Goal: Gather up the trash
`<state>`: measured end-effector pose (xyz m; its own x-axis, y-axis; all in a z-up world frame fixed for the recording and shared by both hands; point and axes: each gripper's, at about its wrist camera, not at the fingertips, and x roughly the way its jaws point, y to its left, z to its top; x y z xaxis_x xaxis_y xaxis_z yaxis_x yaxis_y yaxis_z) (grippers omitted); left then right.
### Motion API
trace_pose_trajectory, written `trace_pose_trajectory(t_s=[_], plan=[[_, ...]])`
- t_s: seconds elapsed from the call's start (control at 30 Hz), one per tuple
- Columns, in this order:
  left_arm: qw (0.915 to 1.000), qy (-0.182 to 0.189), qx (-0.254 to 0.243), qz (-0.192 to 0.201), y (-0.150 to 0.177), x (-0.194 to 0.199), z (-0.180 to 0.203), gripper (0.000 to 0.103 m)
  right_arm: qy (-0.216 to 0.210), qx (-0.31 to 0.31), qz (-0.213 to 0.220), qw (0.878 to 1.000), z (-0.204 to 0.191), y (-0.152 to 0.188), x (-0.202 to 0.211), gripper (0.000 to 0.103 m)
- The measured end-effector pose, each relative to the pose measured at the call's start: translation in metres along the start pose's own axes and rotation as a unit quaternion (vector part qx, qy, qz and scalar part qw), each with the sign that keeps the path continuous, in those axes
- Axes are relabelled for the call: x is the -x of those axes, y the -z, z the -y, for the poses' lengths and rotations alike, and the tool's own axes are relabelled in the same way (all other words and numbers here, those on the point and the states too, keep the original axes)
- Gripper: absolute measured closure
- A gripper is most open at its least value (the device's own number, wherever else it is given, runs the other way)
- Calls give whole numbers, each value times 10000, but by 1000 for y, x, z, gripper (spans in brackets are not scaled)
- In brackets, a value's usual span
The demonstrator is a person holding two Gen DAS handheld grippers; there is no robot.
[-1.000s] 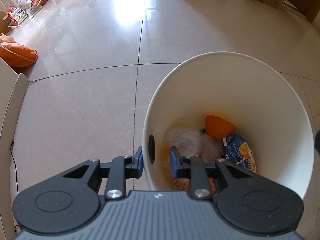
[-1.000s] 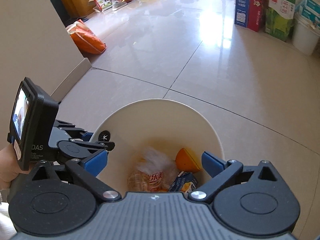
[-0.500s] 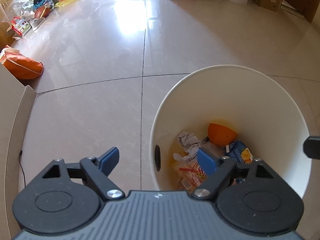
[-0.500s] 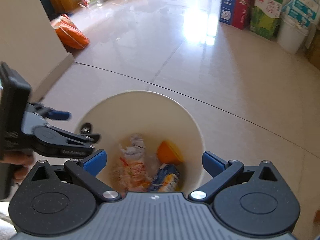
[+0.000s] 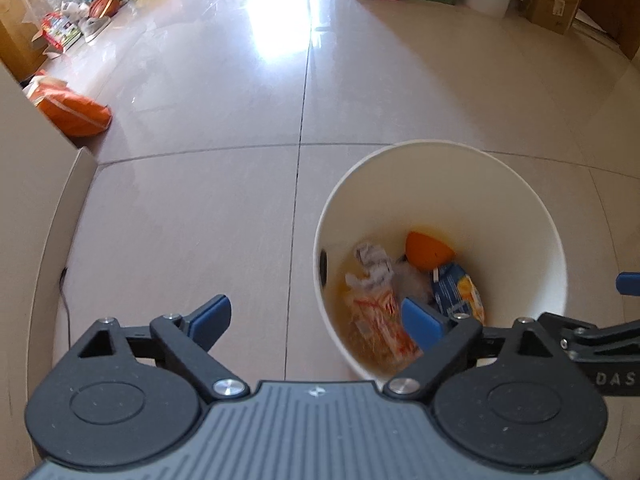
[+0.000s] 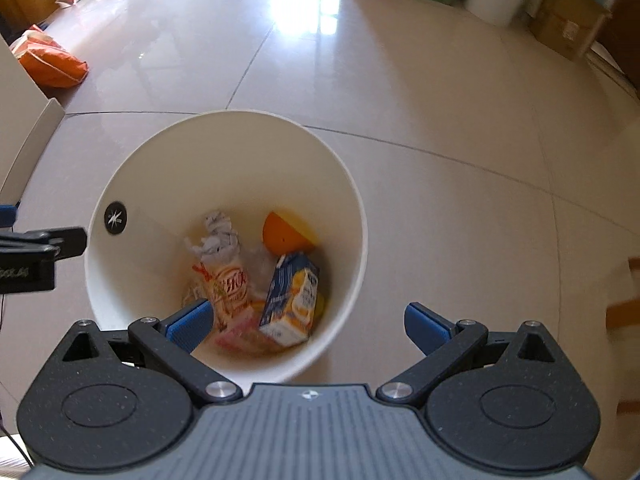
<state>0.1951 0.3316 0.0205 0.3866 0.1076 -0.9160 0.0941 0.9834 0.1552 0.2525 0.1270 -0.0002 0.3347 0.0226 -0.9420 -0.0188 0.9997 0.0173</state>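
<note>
Jaws on your left gripper (image 5: 316,318) have just been opening and now stand wide apart with nothing between them; one blue pad hangs outside the white bin (image 5: 532,216), the other over its near rim. That spread, with the crumpled paper (image 6: 218,236) and the snack wrapper (image 6: 226,288) lying loose at the bin's left side, reads as a finished drop: the piece you carried is in, and this hand is free.

Working rightward inside the bin, the orange peel (image 6: 282,236) sits against the far wall and the juice carton (image 6: 290,298) leans just right of the wrapper. Your right gripper (image 6: 306,320) hovers over the bin's near rim, jaws also apart and empty.

Against a second ago, the left jaws were nearly together right at the bin's near wall; now the bin looks smaller and further below, so that hand has lifted clear. The right view has swung to centre on the bin.

No loose trash shows on the floor (image 5: 200,220) near the bin, so judge your next pickup elsewhere, perhaps toward the orange bag (image 5: 76,114) far left.
</note>
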Motion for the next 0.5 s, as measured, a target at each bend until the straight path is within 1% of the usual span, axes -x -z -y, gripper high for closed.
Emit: trace_pose_trajectory(t_s=[0.07, 0.2, 0.33, 0.43, 0.5], plan=[[9998, -26, 153, -86, 10, 10, -2, 10, -48, -116, -29, 9999, 0, 8, 9, 0], [9980, 40, 595, -205, 32, 28, -8, 10, -95, -271, -102, 9995, -1, 21, 22, 0], [9967, -37, 757, -277, 53, 39, -7, 9, 30, -350, -73, 9994, -3, 36, 35, 0], [9963, 42, 804, -313, 62, 45, -5, 9, 48, -365, -77, 9993, -5, 45, 43, 0], [9967, 82, 764, -268, 64, 50, -2, 9, 60, -385, -28, 9992, -7, 49, 48, 0]])
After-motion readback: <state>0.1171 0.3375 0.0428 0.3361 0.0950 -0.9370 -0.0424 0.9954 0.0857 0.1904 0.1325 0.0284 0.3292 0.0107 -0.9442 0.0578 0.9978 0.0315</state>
